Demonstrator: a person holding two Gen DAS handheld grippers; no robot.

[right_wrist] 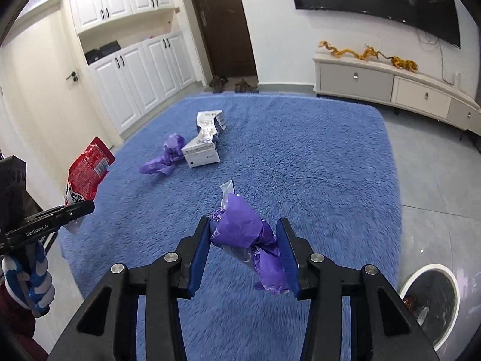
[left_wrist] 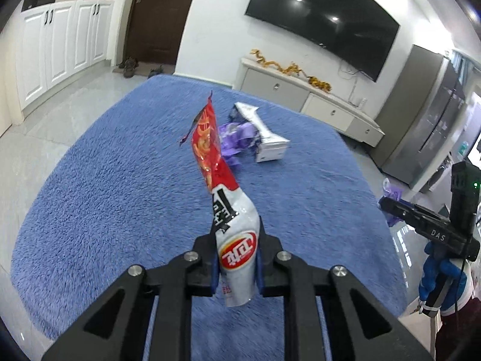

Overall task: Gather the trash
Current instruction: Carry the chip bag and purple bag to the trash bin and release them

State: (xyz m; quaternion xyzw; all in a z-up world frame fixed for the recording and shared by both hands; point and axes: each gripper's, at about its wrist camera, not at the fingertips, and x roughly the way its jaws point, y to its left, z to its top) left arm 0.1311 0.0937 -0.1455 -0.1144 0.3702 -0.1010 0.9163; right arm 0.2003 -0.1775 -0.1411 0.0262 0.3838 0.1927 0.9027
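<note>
1. Rug [right_wrist: 300, 156] of blue shag fills the living-room floor and still carries two pieces of litter near its middle — a crushed white carton [right_wrist: 204, 141] and, touching its side, a twisted purple plastic bag [right_wrist: 165, 156].
2. Carton first: it looks light and semi-stiff, already dented, so its folded middle or a flat end should give the pads a firm bite; the print on its sides is too small to read.
3. Crisp packet [left_wrist: 228, 225], red above and white below, stands clear of the rug in the left gripper [left_wrist: 237, 258], whose pads are pinched nearly together on its lower end. Empty foil film of this sort is likely feather-light and slippery — a grip on a crumpled fold seems safer than on a smooth face.
4. Purple wrapper wad [right_wrist: 249, 240] hangs between the half-closed pads of the right gripper [right_wrist: 245, 255], lifted off the pile; soft and crushable, it should squash rather than break.
5. Bin [right_wrist: 433, 297], white-rimmed and round, is cut off at the lower right edge of the right wrist view; its dark contents are hard to make out.
</note>
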